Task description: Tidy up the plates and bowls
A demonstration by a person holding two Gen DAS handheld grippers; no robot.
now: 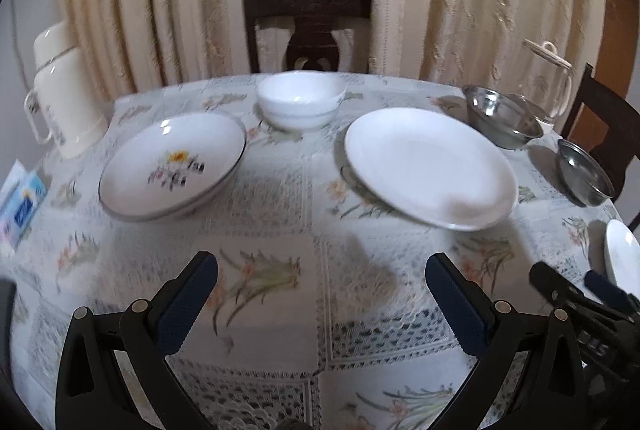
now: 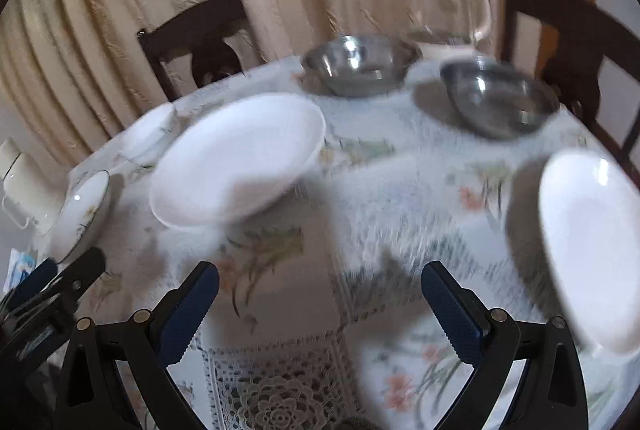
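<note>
Our left gripper (image 1: 322, 300) and right gripper (image 2: 320, 300) gaping empty at frame bottom, plain white plate (image 1: 430, 168) centre right, flowered plate (image 1: 172, 166) centre left, white bowl (image 1: 301, 100) above them

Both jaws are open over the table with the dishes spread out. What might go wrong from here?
1. The plain white plate lies near the table's right edge; a nudge might push it off.
2. The steel bowls stand right beside the glass jug; reaching there risks knocking it.
3. The right wrist view is blurred, so aiming may be unreliable.
</note>
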